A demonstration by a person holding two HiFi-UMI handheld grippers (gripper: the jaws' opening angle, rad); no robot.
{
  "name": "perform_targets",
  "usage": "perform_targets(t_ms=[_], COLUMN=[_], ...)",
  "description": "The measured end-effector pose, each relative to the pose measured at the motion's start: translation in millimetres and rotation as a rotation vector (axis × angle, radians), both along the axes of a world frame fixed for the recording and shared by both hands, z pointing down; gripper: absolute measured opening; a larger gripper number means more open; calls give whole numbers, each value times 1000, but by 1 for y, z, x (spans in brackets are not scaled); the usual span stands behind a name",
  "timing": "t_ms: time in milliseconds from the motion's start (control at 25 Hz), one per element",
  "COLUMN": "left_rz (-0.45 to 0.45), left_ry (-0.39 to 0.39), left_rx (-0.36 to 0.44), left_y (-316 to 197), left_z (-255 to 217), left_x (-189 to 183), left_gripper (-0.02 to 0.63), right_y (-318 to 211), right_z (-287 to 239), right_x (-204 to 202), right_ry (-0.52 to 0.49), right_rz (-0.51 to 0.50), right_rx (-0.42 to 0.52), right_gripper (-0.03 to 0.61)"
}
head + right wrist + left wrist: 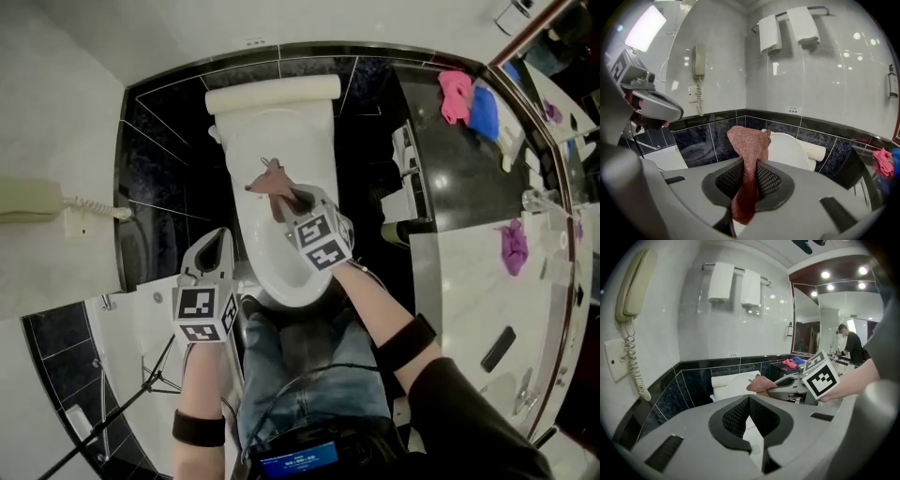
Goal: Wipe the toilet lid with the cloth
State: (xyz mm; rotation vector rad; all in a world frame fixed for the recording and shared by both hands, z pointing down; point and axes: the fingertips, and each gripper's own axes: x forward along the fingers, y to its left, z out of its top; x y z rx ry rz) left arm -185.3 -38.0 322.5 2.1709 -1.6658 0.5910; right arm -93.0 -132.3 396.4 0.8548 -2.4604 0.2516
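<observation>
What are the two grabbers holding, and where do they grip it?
The right gripper pinches the cloth mid-length, both ends loose. The left gripper holds nothing.

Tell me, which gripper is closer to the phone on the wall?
Left. The left gripper sits beside the toilet lid, on the wall phone's side. The right gripper is farther away, over the lid, pinching the brown cloth.

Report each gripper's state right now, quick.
Left gripper: closed, holding nothing.
Right gripper: closed on the brown cloth.
</observation>
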Motion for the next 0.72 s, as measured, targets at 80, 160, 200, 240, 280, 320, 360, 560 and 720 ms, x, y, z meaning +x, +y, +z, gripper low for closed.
perform_targets(t_ms=[80,160,200,240,280,320,360,560,720], left_rz=[7,2,-5,-12,-19,-22,-22,-21,-21], left_ry=[2,9,16,24,31,35,35,26,20], left_rx=[5,9,12,18,23,27,30,30,19], left_y=[-14,-27,-33,-39,-44,-50,-54,-70,-74], left_z=[10,18,21,24,27,30,34,52,63], left_x=[-14,-28,-35,-41,-47,-52,-56,-74,-77], left_gripper=[2,2,2,2,2,2,2,2,2], right_y=[-24,-48,-59,-69,-80,-90,-100,-144,-170], right_z=[14,27,34,40,46,53,60,82,91], right_x=[-22,-41,-51,-60,-69,-77,-85,-111,-115], right_ry=[13,26,31,35,39,42,47,72,84], right_rz=[15,31,34,34,33,30,28,39,70], right_rx=[24,44,52,61,72,83,95,135,157], right_gripper=[72,72,72,72,72,72,72,72,72])
